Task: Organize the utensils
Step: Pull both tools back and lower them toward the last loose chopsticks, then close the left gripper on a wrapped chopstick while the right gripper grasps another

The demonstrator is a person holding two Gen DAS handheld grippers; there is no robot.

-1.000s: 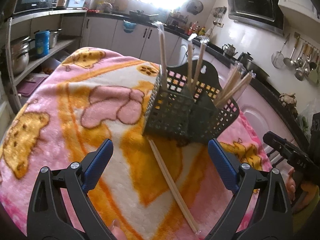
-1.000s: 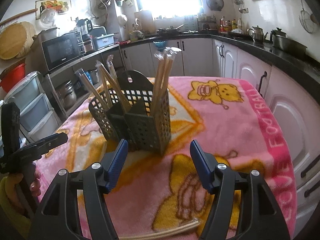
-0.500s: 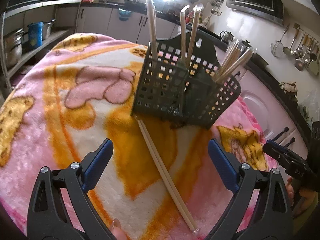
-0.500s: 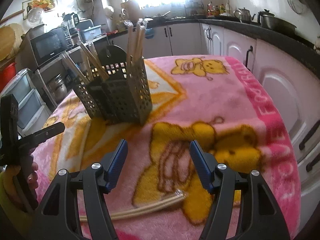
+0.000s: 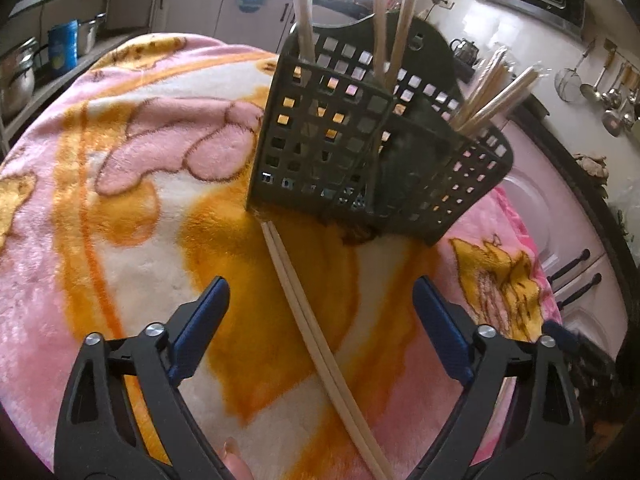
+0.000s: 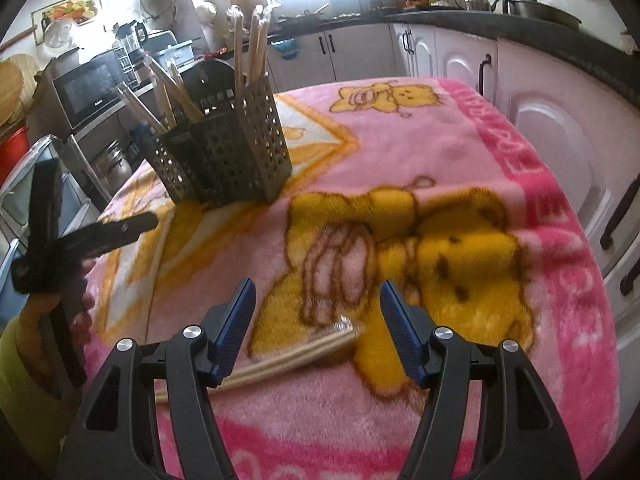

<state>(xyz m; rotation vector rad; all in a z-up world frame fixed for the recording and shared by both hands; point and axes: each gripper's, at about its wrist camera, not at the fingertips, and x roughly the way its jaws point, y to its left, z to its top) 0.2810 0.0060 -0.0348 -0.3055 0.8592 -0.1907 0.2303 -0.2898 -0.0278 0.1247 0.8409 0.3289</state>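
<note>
Both grippers, left [image 5: 320,304] and right [image 6: 318,306], gape wide and hold nothing. Chopsticks [image 5: 316,344] lie on the blanket [image 5: 120,184], one end touching the caddy [image 5: 360,148], which holds more sticks.

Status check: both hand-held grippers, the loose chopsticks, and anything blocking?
Left hand-held gripper open, empty, straddling the loose chopsticks. Right hand-held gripper open, empty, over their wrapped end. Pair flat on blanket, far end touching utensil holder. Nothing in the way.

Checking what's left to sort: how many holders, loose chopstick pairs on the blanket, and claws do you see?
Mesh holder: 1
Loose chopstick pair: 1
Claws: 2 (left claw, right claw)
Total: 4
</note>
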